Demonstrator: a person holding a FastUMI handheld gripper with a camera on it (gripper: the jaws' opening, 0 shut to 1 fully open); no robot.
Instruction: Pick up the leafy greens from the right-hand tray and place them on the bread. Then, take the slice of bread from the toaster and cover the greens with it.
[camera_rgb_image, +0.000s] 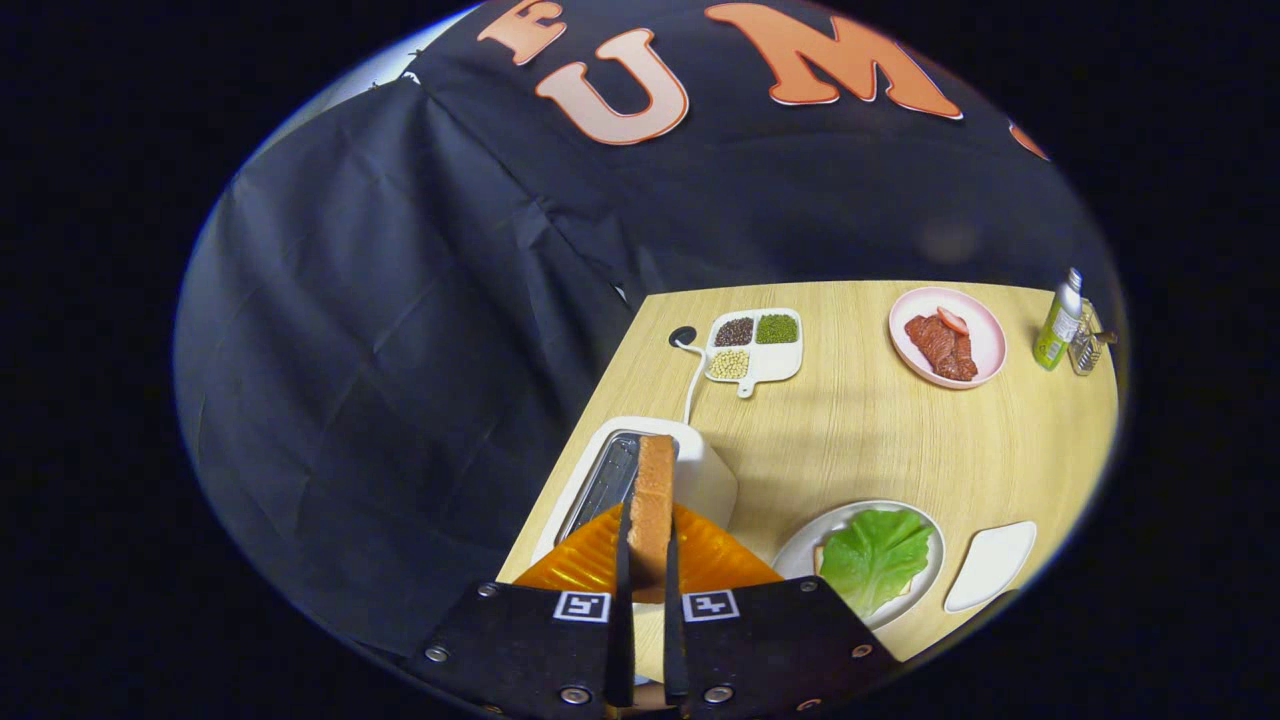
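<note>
My gripper (647, 545) is shut on a slice of bread (652, 495), which stands on edge between the two fingers, lifted above the white toaster (700, 470). The toaster's slot (605, 480) lies just left of the slice. To the right, on a white plate (800, 555), a leafy green (875, 555) lies over another slice of bread (822, 560), of which a thin edge peeks out. Right of that plate sits a small white tray (990, 565) with nothing on it.
At the table's far side stand a white divided dish of beans (755, 345), a pink plate of meat (945, 335), a green bottle (1058, 322) and a small glass jar (1085, 345). The toaster's cable (692, 375) runs to a hole in the tabletop. The table's left edge drops beside the toaster.
</note>
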